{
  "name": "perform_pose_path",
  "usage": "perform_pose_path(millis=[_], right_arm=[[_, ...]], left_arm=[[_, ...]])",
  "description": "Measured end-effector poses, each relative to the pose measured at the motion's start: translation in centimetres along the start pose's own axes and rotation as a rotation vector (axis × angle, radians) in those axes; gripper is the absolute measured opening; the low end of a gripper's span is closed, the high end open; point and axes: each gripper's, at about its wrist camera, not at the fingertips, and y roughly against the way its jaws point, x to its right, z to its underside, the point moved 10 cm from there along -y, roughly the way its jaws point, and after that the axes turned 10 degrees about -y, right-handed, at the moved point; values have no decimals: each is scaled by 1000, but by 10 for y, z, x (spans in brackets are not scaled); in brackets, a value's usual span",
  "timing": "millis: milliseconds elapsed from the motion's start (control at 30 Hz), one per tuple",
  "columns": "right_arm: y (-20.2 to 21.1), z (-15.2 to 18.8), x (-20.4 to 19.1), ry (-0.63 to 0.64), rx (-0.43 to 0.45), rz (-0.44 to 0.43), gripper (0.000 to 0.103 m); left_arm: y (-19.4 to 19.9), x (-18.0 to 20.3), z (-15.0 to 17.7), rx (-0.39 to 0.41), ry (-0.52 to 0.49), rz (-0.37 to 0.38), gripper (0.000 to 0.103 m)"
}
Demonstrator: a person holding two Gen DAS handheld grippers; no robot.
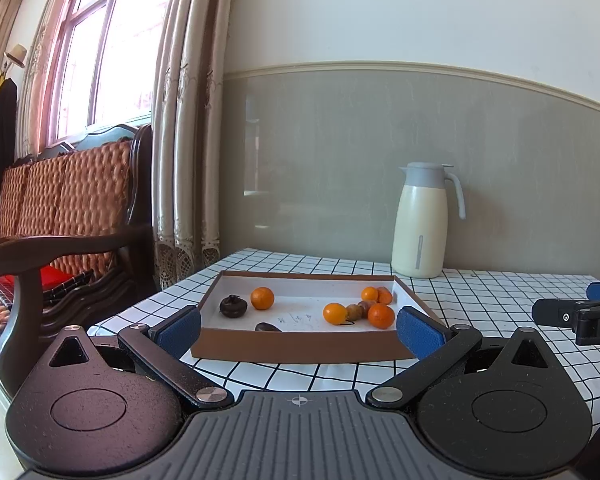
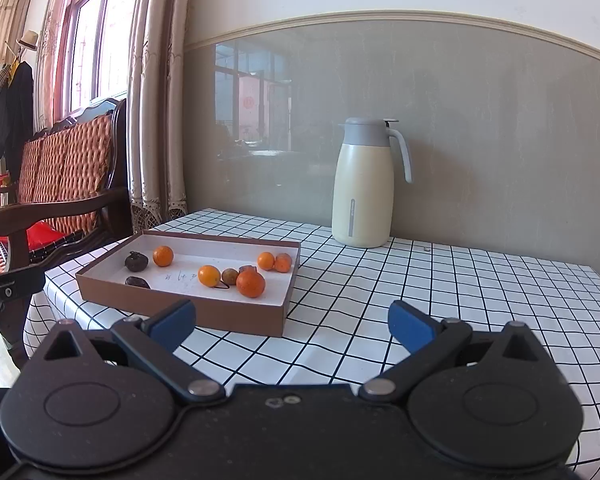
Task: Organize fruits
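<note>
On the checked tablecloth [image 2: 380, 300] | fruits lie loose in a shallow brown box [image 1: 300, 346]: oranges [image 1: 262, 298], dark pieces | left gripper [image 1: 300, 326] and right gripper [image 2: 292, 322] both spread wide, empty | fruit likely light, round, roll-prone, bruisable: pinch gently across the middle.

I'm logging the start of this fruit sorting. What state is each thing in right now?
left gripper: open, empty, facing the box.
right gripper: open, empty, over the tablecloth.
cardboard box: lidless, flat on the table.
oranges: loose in the box, most clustered at its right.
dark fruits: loose at the box's left.
thermos jug: upright, lid shut.
curtain: drawn aside.
</note>
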Motion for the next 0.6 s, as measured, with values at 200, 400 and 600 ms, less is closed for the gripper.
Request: perform_pose_path(millis=[200,400,600], right_arm=[[0,0,0,0,0,-1,97],[0,-1,0,-1,1,-1,97],[0,-2,2,-5,4,-2,97]], left_arm=[[0,1,0,0,0,-1,103],[3,1,-1,20,-2,-8,103],[4,2,-2,19,-3,3,103]])
